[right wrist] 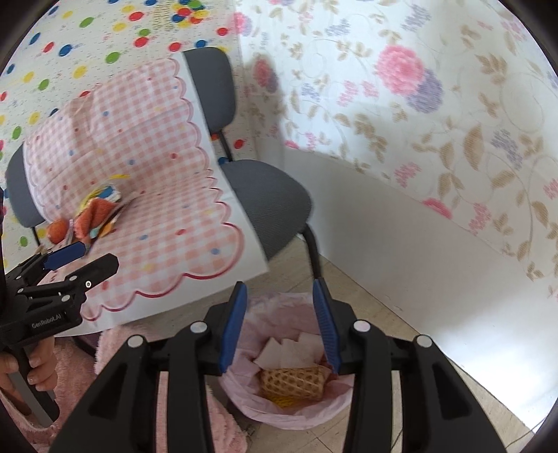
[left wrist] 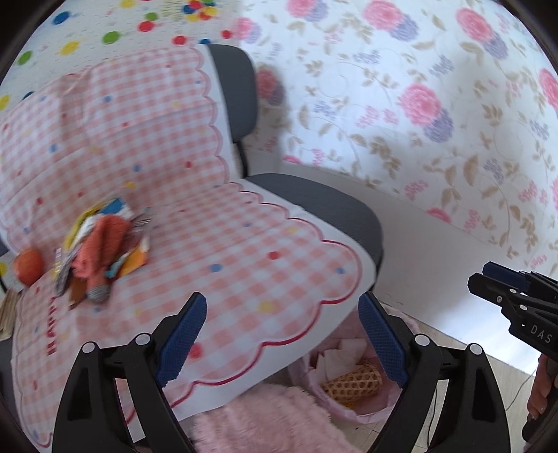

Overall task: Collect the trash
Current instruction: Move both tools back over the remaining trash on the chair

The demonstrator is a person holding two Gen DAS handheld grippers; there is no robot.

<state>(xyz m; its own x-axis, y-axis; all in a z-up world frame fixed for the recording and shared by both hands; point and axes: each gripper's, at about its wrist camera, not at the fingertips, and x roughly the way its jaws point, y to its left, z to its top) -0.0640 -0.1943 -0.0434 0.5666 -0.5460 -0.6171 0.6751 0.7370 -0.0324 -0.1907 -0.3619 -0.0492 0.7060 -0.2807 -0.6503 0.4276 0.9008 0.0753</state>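
A pile of trash (left wrist: 101, 251), with wrappers and an orange cloth, lies on the pink checked cover at the back left of the chair seat; it also shows in the right wrist view (right wrist: 97, 212). An orange ball (left wrist: 28, 266) lies beside it. A bin with a pink liner (right wrist: 279, 407) stands on the floor below the seat's front, holding white paper and a tan mesh sleeve (right wrist: 294, 383). My left gripper (left wrist: 282, 331) is open and empty over the seat's front edge. My right gripper (right wrist: 280, 324) is open and empty right above the bin.
The grey chair (right wrist: 272, 198) stands in a corner against a floral cloth wall (left wrist: 418, 104) and a dotted cloth (right wrist: 104, 31). A pink fluffy rug (left wrist: 265, 418) lies on the tiled floor beside the bin. A thin cable runs along the floor at right.
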